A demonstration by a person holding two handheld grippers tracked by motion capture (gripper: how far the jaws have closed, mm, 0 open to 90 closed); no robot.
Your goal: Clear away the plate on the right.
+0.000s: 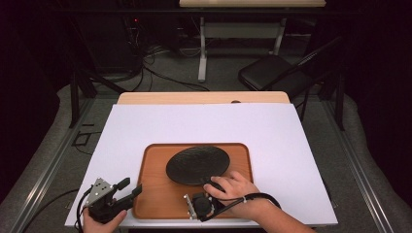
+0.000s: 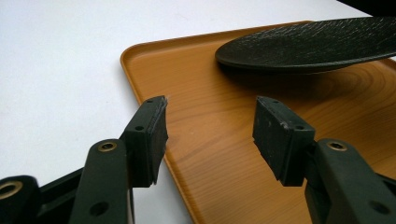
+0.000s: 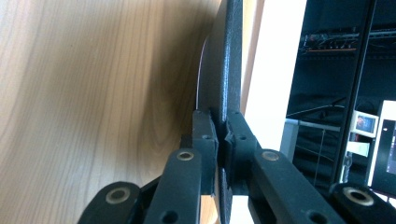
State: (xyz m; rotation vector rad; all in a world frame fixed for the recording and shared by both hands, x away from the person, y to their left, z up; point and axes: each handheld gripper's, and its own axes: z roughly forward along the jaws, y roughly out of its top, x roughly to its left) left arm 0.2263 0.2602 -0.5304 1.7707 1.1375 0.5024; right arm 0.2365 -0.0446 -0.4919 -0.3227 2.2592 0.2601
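Right gripper (image 3: 222, 133): pinches the plate (image 1: 197, 164) by its near rim.
Left gripper (image 2: 210, 135): wide apart, holds nothing, at the tray (image 1: 153, 194) edge.
Plate: over the tray.

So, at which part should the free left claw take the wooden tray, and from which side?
At the raised rim of the wooden tray on its left edge, coming from the left: the left claw is open just beside it, and the low lip fits between the jaws.
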